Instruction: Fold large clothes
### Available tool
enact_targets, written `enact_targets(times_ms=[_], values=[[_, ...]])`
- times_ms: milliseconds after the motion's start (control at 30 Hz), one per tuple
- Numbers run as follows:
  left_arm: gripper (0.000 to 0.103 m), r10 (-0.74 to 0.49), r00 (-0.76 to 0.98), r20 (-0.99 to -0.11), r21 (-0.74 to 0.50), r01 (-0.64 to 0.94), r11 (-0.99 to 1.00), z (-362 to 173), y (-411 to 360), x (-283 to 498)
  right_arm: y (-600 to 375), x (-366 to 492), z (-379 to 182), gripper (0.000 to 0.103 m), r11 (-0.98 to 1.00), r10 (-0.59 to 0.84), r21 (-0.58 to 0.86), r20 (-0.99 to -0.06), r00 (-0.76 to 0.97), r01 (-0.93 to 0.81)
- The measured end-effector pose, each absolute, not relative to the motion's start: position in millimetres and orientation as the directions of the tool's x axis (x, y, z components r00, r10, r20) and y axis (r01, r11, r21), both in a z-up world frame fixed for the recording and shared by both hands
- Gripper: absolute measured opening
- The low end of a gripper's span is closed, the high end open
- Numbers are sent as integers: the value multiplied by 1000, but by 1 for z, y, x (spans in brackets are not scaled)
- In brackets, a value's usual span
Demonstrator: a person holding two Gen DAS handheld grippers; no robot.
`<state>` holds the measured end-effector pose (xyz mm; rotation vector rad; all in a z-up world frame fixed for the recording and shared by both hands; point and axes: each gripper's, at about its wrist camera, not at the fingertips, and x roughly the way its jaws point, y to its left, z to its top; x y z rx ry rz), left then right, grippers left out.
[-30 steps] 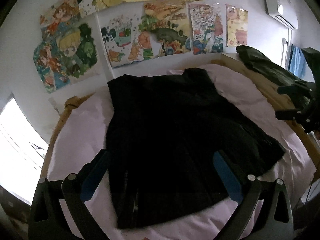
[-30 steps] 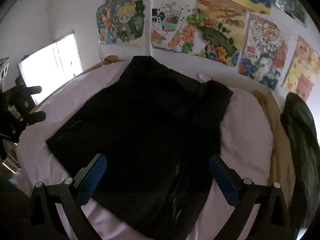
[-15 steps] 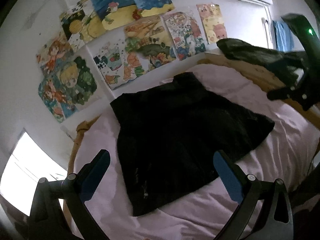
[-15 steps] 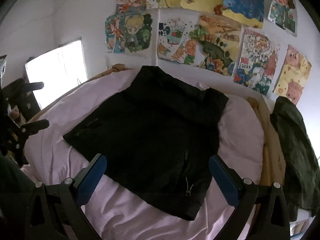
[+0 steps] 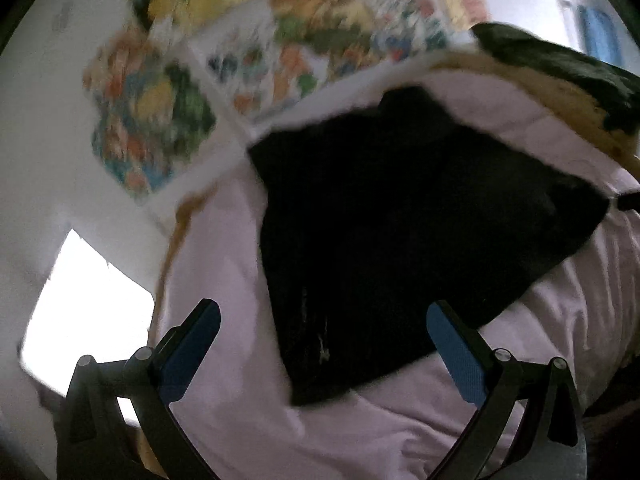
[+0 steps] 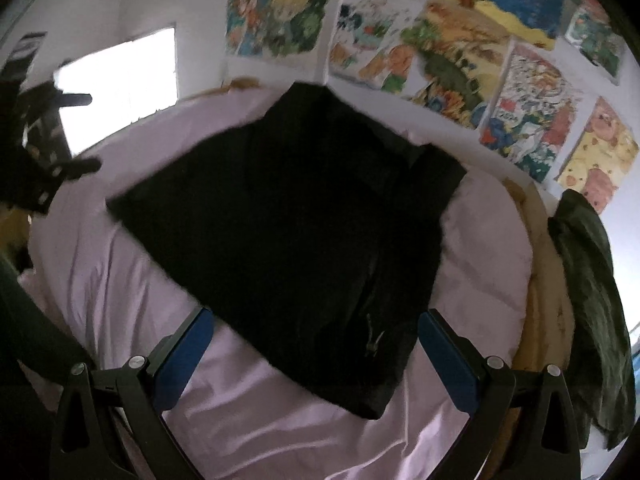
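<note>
A large black garment (image 5: 400, 216) (image 6: 296, 232) lies spread flat on a bed with a pale pink sheet (image 5: 224, 272) (image 6: 120, 280), its zipper and pull cord near the front hem. My left gripper (image 5: 322, 322) hangs open above the garment's near left corner, holding nothing. In the right wrist view my right gripper (image 6: 316, 326) is open too, above the near right part of the hem, apart from the cloth. At the left edge of that view the left gripper (image 6: 44, 168) shows as a dark shape over the bed's side.
A dark green garment (image 6: 592, 300) (image 5: 560, 68) lies over the tan bed edge (image 6: 540, 320) on the right. Colourful posters (image 6: 452, 52) cover the wall behind the bed. A bright window (image 6: 120, 76) sits at the left.
Both grippers have drawn back and up from the garment, so more pink sheet shows in front of its hem. The left view has swung and is now blurred. Both stay open.
</note>
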<state>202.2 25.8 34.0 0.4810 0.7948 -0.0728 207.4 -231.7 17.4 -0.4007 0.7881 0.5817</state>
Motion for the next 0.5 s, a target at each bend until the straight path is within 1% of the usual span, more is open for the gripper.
enact_targets(times_ms=[67,100,200,267,333,433,500], values=[[101,112,633,-766,327,233,916,18,41,215,-226,206,5,103,753,333,-125,-775,537,-646],[101,120,617,-778,318,221,922,14,47,220,-222,204,-2,103,737,329,-134,-785,525,-662],[101,147,591,-793,314,190,930,8,61,223,-210,198,-22,103,684,304,-179,-812,499,-707],[101,145,574,-806,310,201,929,4,63,222,-203,196,-34,103,649,273,-218,-827,491,-728],[101,153,558,-816,328,229,916,-3,64,221,-198,195,-43,103,632,253,-241,-834,490,-737],[101,151,554,-819,345,264,901,-13,61,221,-199,198,-51,103,636,236,-238,-846,478,-734],[101,166,568,-806,388,296,873,-23,55,220,-199,199,-56,103,639,217,-244,-853,475,-730]])
